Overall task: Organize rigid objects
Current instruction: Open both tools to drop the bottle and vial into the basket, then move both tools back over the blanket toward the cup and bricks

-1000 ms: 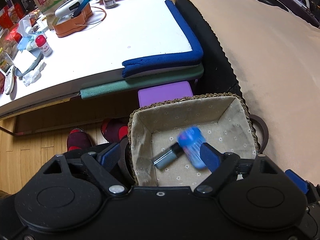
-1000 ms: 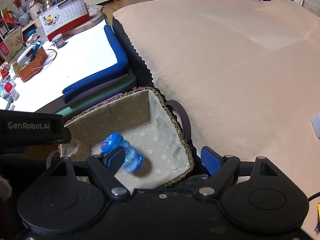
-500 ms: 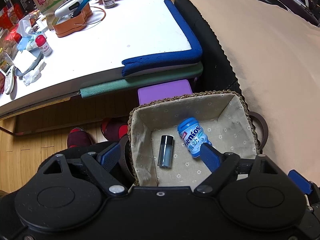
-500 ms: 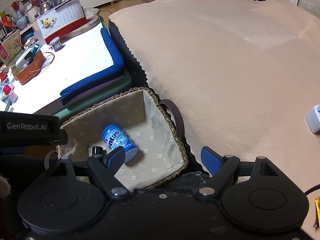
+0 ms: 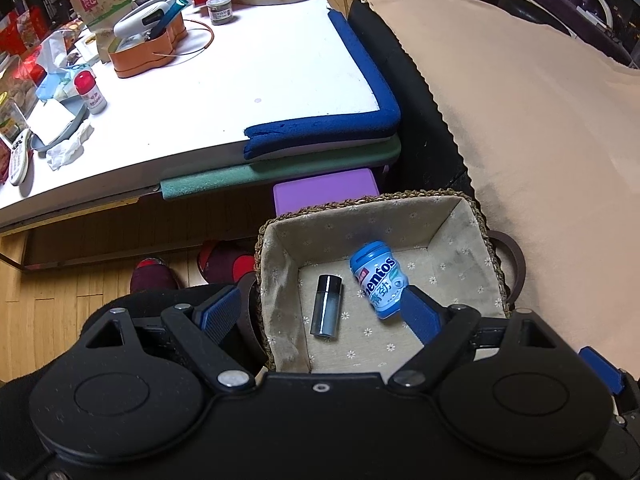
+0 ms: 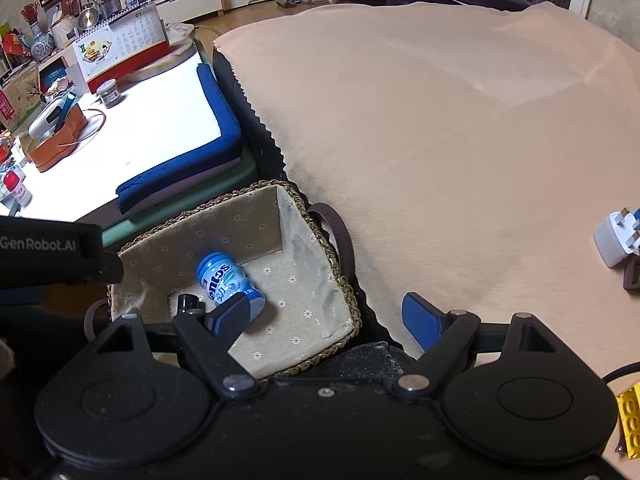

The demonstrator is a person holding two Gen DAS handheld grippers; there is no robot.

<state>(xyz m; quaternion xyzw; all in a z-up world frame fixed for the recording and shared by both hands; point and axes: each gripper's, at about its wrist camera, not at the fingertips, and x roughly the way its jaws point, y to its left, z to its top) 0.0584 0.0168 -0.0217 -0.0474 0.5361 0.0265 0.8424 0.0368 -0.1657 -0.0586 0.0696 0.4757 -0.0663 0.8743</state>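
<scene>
Left wrist view looks down into a lined wicker basket (image 5: pixel 476 216) beside a peach cloth (image 5: pixel 540 128); a blue Mentos bottle (image 5: pixel 378 278) and a dark metal cylinder (image 5: pixel 327 306) lie inside on their sides, apart. Behind stands a cluttered white table (image 5: pixel 240 80) on a wood floor (image 5: pixel 24 304). Both the left gripper (image 5: pixel 320 316) and the right gripper (image 6: pixel 326 316) stand wide, holding nothing. A white plug (image 6: pixel 614 240) rests far out on the cloth.

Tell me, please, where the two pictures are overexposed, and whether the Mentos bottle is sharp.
Left wrist view: white tabletop bright but readable; Mentos bottle sharp, label legible. Right wrist view: tabletop glares to plain white; bottle sharp too.
</scene>
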